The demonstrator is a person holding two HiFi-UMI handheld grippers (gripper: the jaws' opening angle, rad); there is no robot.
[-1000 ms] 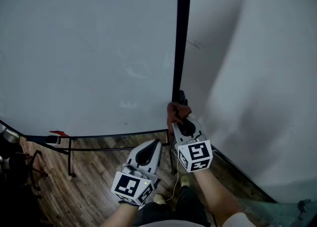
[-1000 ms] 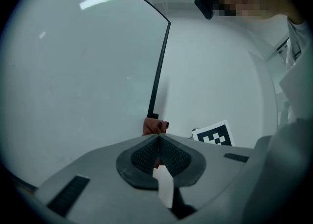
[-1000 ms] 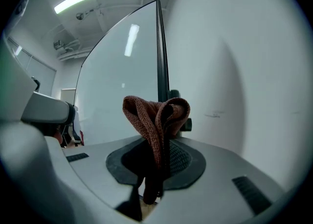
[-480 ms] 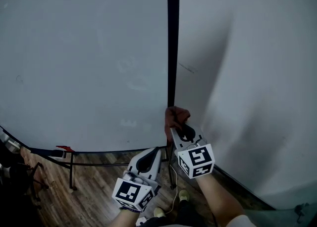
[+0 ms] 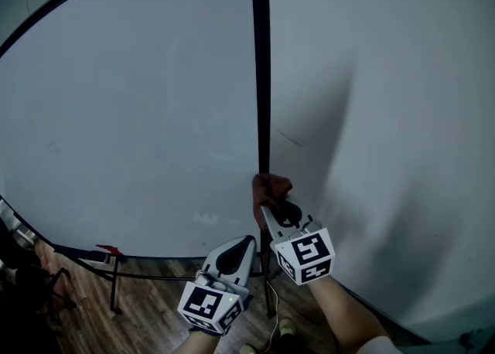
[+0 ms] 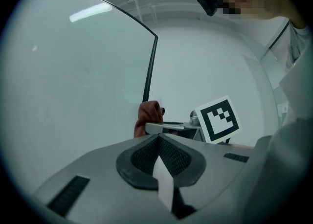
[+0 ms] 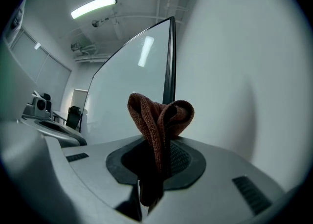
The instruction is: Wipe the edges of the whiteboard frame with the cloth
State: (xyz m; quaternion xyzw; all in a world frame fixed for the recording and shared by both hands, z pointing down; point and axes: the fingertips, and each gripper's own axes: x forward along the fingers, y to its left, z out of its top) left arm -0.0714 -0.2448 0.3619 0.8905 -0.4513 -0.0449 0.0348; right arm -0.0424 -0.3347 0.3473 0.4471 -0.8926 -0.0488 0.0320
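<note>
A brown knitted cloth (image 5: 270, 189) is bunched against the black right edge of the whiteboard frame (image 5: 260, 74). My right gripper (image 5: 272, 207) is shut on the cloth (image 7: 159, 120), which sticks up between its jaws, with the frame edge (image 7: 169, 61) just behind. My left gripper (image 5: 240, 246) hangs lower and to the left, shut with nothing in it. In the left gripper view the cloth (image 6: 148, 114) and the right gripper (image 6: 168, 127) show ahead, beside the frame (image 6: 149, 66).
The whiteboard surface (image 5: 131, 113) fills the left; a pale wall (image 5: 402, 113) lies to the right of the frame. Below are the board's stand legs (image 5: 114, 287), a red object (image 5: 110, 252) on the tray, and a wood floor (image 5: 147, 318). A person's forearms show at the bottom.
The right gripper has slid the cloth up the frame's right edge, away from the bottom corner. The left gripper has kept beside it, and my view has tilted upward.
</note>
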